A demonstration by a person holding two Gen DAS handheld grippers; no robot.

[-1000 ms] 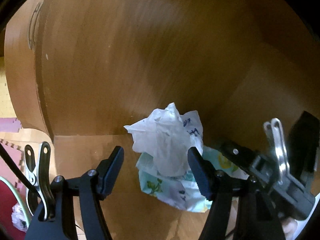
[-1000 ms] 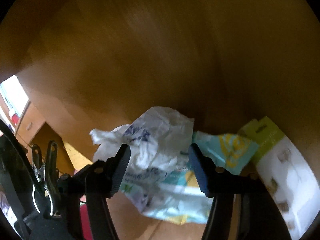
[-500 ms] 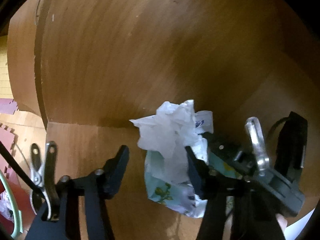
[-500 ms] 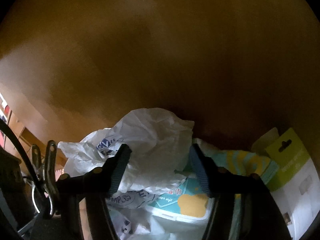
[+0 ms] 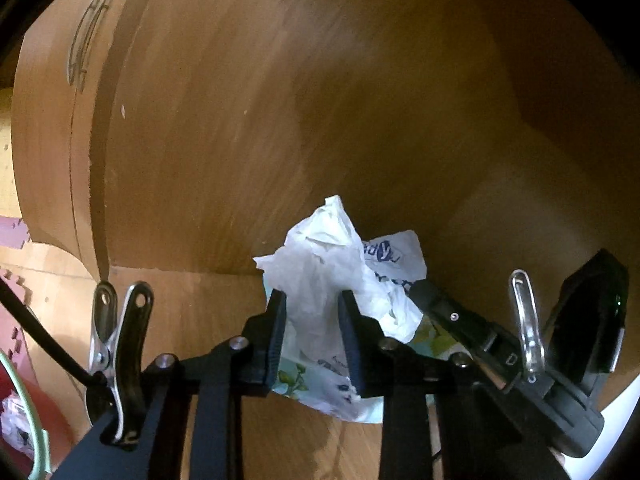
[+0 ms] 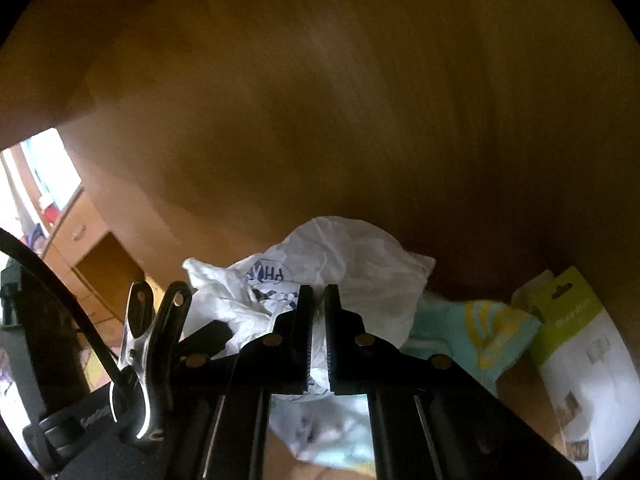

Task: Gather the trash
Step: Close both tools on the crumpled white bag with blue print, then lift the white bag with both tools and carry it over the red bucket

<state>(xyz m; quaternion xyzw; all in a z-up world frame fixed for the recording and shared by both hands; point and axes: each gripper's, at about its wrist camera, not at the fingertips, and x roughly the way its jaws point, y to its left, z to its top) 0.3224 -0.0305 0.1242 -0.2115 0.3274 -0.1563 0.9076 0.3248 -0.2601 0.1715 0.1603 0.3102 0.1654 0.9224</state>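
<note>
Trash lies bunched in the back corner of a wooden shelf [image 5: 208, 320], where the side wall meets the back panel: a crumpled white plastic bag [image 5: 320, 256] with blue print on top of a pale teal printed wrapper [image 5: 308, 388]. Both grippers are on the bag at once. The left gripper [image 5: 312, 332] has its jaws narrowing around the bag's middle, the white film bunched between the pads, which look to be pressing on it. The right gripper [image 6: 316, 332] is shut down to a thin slit with a fold of the same bag [image 6: 352, 264] pinched in it; in the left view its black body reaches in from the right, against the bag's far side.

Judging by this, the collecting is at the grasp stage for this piece: the bag is caught but it rests on the shelf floor and has gone nowhere. Left to do are lifting it out and carrying it to wherever the trash goes. The teal wrapper [image 6: 476, 340] under the bag and a white carton with a green hang-tab top [image 6: 576, 360] by the right wall lie untouched. A pale green rim [image 5: 34, 432] shows at the lower left of the left view; whether that is the bin I cannot tell.
</note>
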